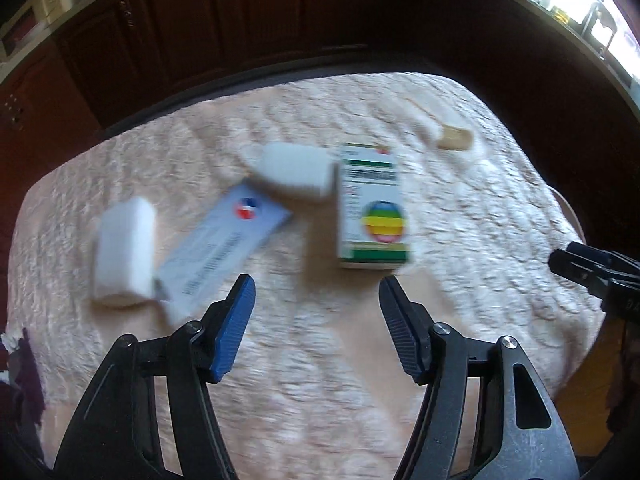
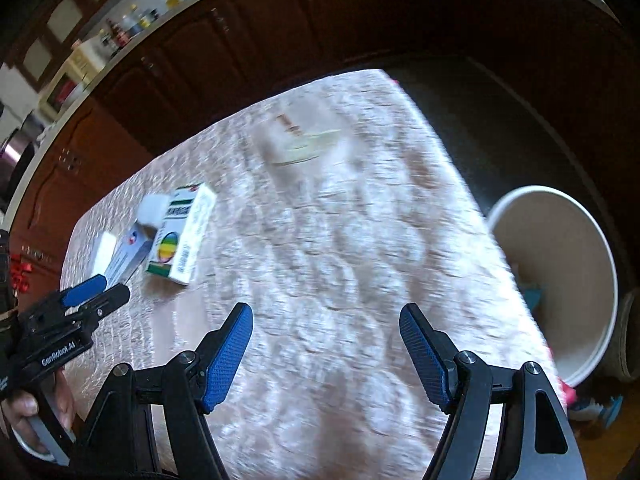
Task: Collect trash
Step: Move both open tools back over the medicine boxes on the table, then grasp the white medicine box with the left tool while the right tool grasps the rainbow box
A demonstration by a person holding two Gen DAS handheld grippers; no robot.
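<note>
Jaws are held spread and empty on both grippers, left gripper [image 1: 316,292] and right gripper [image 2: 326,320]. Boxes [image 1: 372,204] are left on the worktop [image 1: 460,240]; bin [image 2: 560,280] beside. Blurry approach, so something could easily get knocked off.

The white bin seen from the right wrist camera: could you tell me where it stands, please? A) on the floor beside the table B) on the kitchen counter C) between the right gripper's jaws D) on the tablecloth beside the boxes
A: the white bin sits below the tablecloth edge, on the dark floor beside the table.
</note>
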